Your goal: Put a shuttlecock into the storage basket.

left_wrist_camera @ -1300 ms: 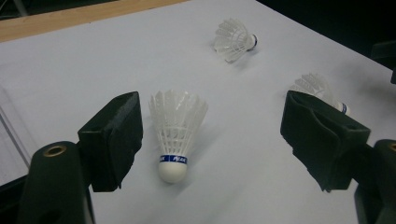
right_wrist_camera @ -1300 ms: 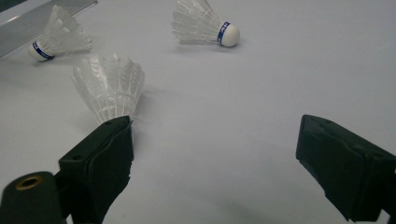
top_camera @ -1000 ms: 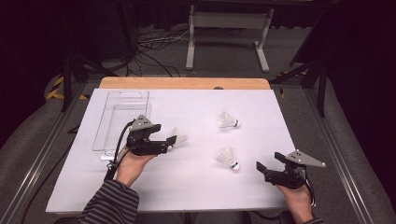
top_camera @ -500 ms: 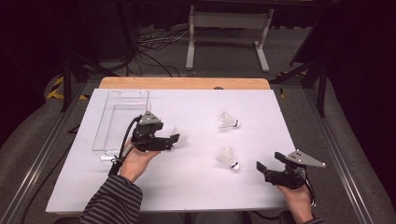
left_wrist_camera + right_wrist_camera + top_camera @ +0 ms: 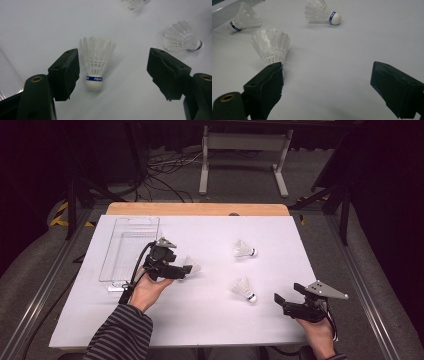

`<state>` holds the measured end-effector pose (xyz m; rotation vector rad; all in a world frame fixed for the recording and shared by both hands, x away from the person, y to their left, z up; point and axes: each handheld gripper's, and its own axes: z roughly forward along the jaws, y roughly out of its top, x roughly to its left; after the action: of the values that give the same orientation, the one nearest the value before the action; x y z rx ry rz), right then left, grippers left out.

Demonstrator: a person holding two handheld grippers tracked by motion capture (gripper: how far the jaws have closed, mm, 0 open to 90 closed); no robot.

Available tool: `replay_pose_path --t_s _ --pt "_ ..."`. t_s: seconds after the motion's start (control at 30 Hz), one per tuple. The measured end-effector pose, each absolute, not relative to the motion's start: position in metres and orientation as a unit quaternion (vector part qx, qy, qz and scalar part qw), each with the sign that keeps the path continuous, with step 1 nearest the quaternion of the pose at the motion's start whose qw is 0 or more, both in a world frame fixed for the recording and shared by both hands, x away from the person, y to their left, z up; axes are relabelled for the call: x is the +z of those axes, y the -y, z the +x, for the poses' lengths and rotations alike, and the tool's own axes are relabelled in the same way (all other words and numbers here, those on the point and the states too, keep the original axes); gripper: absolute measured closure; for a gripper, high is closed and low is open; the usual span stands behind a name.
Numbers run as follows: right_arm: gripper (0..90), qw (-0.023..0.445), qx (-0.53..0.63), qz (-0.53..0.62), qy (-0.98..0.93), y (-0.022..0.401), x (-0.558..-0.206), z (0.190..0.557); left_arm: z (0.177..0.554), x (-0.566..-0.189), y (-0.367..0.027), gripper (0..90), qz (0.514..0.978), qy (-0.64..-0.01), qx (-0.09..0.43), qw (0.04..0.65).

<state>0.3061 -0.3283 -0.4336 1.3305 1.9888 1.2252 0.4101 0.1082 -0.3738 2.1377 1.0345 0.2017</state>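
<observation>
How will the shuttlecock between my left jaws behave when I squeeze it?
The shuttlecock probably weighs next to nothing. Its thin feather skirt looks crushable, so the rounded cork base seems the safer grip. Lying on its side, it may roll in an arc if nudged.

shuttlecock (image 5: pixel 96 62): white feathers, blue band, lying cork-end near
spot: left-centre of table, just right of tray

Three shuttlecocks on table (image 5: pixel 210 320). Clear tray (image 5: pixel 130 247) at far left. Left shuttlecock (image 5: pixel 192 266) just right of tray, between jaws of left gripper (image 5: pixel 186 270), nearer one jaw, not gripped. Far shuttlecock (image 5: pixel 244 250) toward right, behind near shuttlecock (image 5: pixel 244 289). Right gripper (image 5: pixel 276 300) at near right edge, just right of near shuttlecock. Stand (image 5: pixel 243 155) on floor beyond table.
</observation>
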Motion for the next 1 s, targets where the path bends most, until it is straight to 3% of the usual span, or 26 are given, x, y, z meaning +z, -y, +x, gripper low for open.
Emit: replay_pose_path --t_s 1.0 --pt "11.9 0.221 0.444 0.480 -0.724 0.327 -0.434 0.307 0.438 -0.388 -0.079 30.1 0.875 -0.418 0.058 0.239"
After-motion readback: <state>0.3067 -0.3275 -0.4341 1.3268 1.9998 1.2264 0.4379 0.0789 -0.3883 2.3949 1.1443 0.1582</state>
